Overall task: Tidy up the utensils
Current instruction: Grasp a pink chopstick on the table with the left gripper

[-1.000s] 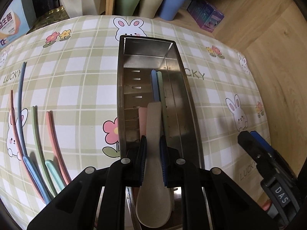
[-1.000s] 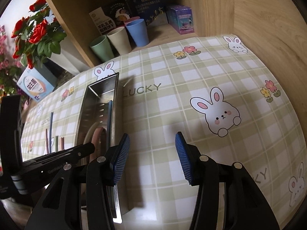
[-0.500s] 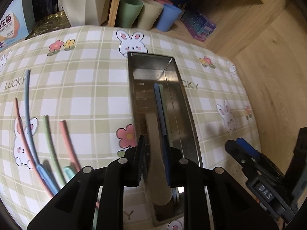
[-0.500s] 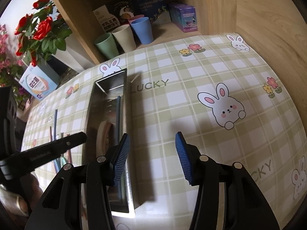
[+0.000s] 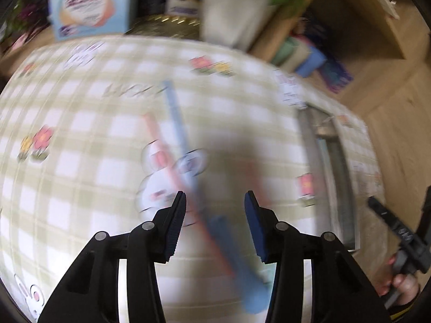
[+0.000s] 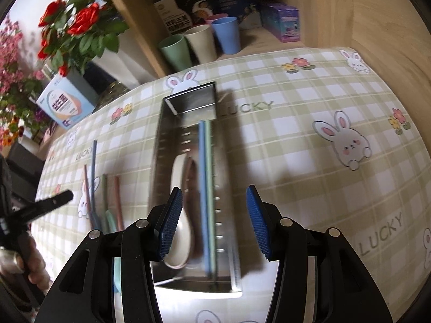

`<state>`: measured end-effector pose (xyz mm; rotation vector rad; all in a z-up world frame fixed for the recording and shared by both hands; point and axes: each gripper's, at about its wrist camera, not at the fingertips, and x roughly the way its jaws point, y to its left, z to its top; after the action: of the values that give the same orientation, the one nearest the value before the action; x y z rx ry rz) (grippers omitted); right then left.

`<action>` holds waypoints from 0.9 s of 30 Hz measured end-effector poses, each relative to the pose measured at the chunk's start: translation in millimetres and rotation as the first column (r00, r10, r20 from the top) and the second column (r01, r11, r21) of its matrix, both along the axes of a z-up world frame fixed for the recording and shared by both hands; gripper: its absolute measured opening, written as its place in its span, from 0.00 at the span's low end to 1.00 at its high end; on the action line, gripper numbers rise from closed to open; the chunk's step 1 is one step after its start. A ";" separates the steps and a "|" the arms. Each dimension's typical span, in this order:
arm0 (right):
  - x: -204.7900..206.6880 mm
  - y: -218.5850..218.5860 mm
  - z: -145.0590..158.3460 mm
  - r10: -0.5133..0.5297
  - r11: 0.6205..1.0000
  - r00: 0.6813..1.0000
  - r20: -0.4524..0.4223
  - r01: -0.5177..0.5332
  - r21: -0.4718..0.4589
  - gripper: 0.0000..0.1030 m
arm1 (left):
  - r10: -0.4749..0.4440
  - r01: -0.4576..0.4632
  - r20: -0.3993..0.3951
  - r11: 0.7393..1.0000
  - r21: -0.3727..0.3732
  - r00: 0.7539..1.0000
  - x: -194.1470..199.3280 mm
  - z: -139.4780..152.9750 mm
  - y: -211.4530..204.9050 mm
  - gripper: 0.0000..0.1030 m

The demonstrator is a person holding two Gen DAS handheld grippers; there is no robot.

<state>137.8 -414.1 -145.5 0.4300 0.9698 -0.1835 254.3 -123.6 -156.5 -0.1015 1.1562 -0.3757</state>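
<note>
A long steel tray (image 6: pixel 188 277) lies on the checked tablecloth and holds a beige spoon (image 6: pixel 179 210), a pink spoon beside it, and a blue and a green utensil (image 6: pixel 205 188). My right gripper (image 6: pixel 214 220) hangs open and empty above the tray's near end. My left gripper (image 5: pixel 214 226) is open and empty over loose utensils on the cloth: a blue one (image 5: pixel 188 161) and a pink one (image 5: pixel 159 145), blurred by motion. The tray (image 5: pixel 336 177) lies to its right. The loose utensils (image 6: pixel 105 188) also show in the right wrist view, left of the tray.
Green, beige and blue cups (image 6: pixel 199 43) stand on a wooden shelf behind the table, with boxes (image 6: pixel 282 21). A pot of red roses (image 6: pixel 78 24) and a blue carton (image 6: pixel 67 102) stand at the back left. A wooden wall (image 6: pixel 390 13) bounds the right side.
My left gripper has let go of the beige spoon in the tray, opened, and swung left over the loose utensils. My right gripper has moved over the tray.
</note>
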 end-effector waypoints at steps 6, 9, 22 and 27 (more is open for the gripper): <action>3.2 13.8 4.1 0.027 0.999 1.000 -0.001 -0.027 -0.019 0.47 | 0.060 -0.060 0.007 0.996 0.066 0.998 4.5 -23.1 12.8 0.42; 1.8 14.0 5.7 0.025 0.999 1.000 -0.006 -0.025 -0.028 0.47 | 0.084 -0.086 0.027 0.991 0.099 0.996 12.1 -27.9 10.6 0.36; 0.2 16.4 6.6 0.022 0.999 1.000 -0.020 -0.023 -0.040 0.47 | 0.058 -0.069 0.063 0.981 0.181 0.996 22.1 -38.0 -4.2 0.17; 2.2 23.7 7.8 0.043 0.998 0.999 -0.016 -0.044 -0.041 0.47 | 0.023 -0.032 0.046 0.980 0.196 0.999 18.1 -37.5 4.7 0.08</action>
<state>140.0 -390.4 -137.7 0.3702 0.9877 -0.1675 272.4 -118.9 -194.0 0.0632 1.1415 -0.2360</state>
